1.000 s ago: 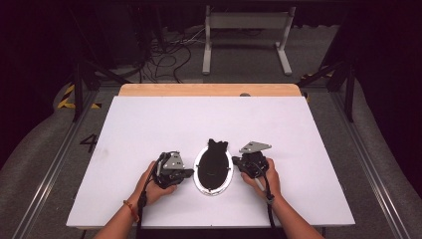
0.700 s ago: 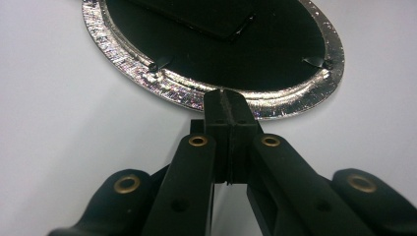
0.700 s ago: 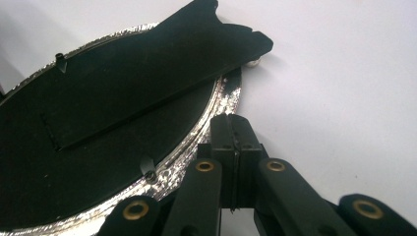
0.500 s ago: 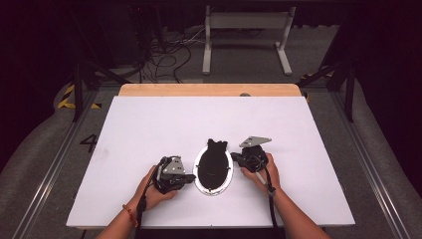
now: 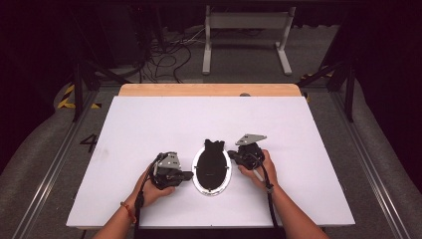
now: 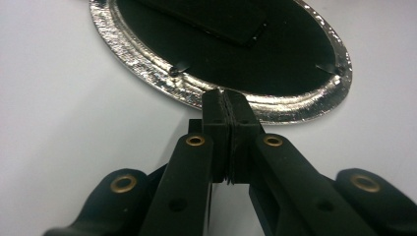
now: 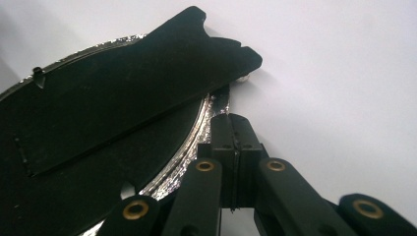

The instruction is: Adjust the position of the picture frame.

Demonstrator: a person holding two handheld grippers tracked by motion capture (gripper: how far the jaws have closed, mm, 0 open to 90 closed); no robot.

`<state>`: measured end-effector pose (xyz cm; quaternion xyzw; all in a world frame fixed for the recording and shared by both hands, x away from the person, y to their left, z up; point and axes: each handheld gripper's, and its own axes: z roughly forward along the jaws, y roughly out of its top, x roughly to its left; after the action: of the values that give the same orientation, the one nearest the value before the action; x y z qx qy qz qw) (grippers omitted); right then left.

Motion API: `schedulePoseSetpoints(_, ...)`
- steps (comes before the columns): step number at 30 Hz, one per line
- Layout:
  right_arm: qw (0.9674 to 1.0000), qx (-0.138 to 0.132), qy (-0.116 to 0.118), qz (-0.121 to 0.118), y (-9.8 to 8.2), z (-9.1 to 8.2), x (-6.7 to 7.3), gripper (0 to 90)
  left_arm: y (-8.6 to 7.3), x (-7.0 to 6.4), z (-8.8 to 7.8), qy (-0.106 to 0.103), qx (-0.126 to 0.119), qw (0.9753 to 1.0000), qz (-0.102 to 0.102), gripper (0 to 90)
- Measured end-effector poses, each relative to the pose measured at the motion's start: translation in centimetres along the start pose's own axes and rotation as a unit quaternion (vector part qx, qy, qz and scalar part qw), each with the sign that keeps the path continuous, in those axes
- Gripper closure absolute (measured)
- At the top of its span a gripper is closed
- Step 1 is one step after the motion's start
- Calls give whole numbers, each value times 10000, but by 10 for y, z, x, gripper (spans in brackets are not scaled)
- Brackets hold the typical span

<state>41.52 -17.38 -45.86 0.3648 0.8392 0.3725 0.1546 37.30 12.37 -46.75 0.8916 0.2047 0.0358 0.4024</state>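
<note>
- The left gripper (image 5: 185, 175) rests on the white table (image 5: 149, 129), held in the person's left hand (image 5: 152, 186); its jaws are pressed together with nothing between them.
- In the left gripper view its closed tips (image 6: 227, 105) lie right at the near edge of the silver rim (image 6: 147, 73), touching or almost touching it; which one cannot be told.
- The right gripper (image 5: 234, 155) is held in the right hand (image 5: 259, 169), jaws also pressed flat together and holding nothing.
- In the right gripper view its tips (image 7: 231, 123) sit against the foil-like rim beside the black stand flap (image 7: 147, 83).
- The oval picture frame (image 5: 212, 167) lies face down on the table between the two grippers, near the front middle of the board.
- Its back is black, ringed by the crinkled silver rim, with small black clips (image 6: 179, 68) on the backing.
- The stand flap's notched end (image 5: 214, 145) points away from the person and overhangs the far end of the frame.
- A grey three-cornered plate (image 5: 250, 139) tops the right gripper.
</note>
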Motion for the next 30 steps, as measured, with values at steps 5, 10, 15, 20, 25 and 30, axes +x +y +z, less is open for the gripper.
schedulePoseSetpoints(5,10000,11,35,-17,3,3,-2,900,-1,-5,0,2,23,9999,131,895)
schedulePoseSetpoints(10,9999,-23,-106,-90,7,8,-1,900,2,-11,-1,292,140,9989,345,899)
schedulePoseSetpoints(15,9999,-6,-131,-58,10,11,2,900,2,-5,-2,555,148,9980,245,895)
schedulePoseSetpoints(20,9990,71,-355,-242,15,14,7,900,1,2,-3,326,104,9994,80,889)
schedulePoseSetpoints(25,9987,39,-428,-256,20,20,7,900,0,2,-2,206,50,9998,35,879)
schedulePoseSetpoints(30,9988,-44,-385,-311,23,26,6,900,-1,2,-2,151,21,9999,33,889)
